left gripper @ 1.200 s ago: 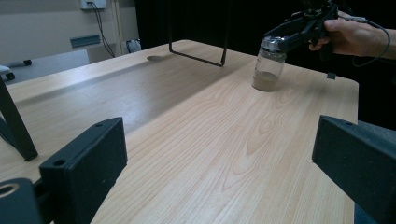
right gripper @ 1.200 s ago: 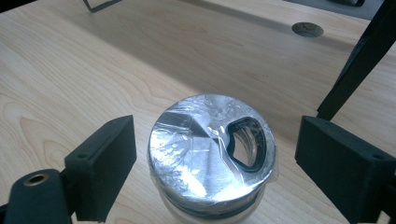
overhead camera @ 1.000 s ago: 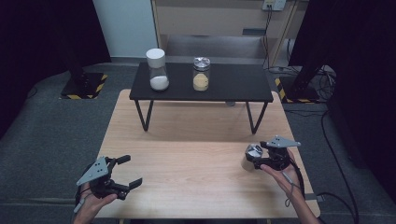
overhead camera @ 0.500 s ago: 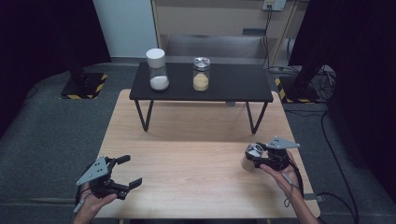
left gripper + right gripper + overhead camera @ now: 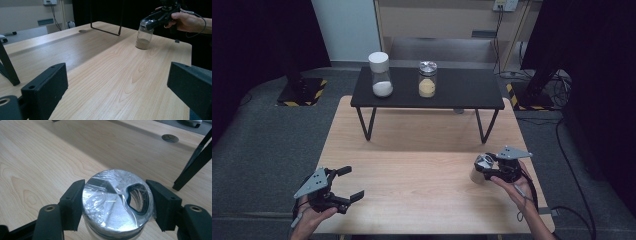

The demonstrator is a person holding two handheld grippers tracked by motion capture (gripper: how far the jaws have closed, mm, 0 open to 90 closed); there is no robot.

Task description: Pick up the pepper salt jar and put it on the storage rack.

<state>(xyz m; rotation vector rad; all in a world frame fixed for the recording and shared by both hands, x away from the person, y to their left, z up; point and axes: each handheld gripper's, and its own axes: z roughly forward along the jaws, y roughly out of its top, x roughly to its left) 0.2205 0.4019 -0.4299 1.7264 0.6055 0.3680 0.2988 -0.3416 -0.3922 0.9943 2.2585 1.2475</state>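
The right gripper (image 5: 484, 166) has its jaws clamped on the metal lid of a small glass jar (image 5: 144, 37) that stands upright near the right edge of the wooden tabletop (image 5: 422, 155), toward the person's side. The two black pads press the lid's rim from opposite sides, as the right gripper view shows (image 5: 116, 202), and the lid there is wrapped in clear film with a dark-rimmed opening in it. Taking the jar by its lid from above looks like the sensible hold: it keeps the jar upright, so the brownish powder at its bottom stays level, and it leaves the glass body free for a lift or for a twist of the lid. The left gripper (image 5: 343, 184) rests in the person's hand near the tabletop's front left corner, well apart from the jar, its jaws wide apart with nothing between them, probably waiting for its turn. At the far edge a low black stand (image 5: 462, 92) carries a white-lidded jar (image 5: 380, 74) and a jar of yellow grains (image 5: 427, 79), both untouched. Compared with a second ago, the right gripper's jaws have just been closing around the lid and now grip it, while both hands, the jar and the stand's jars sit where they were.
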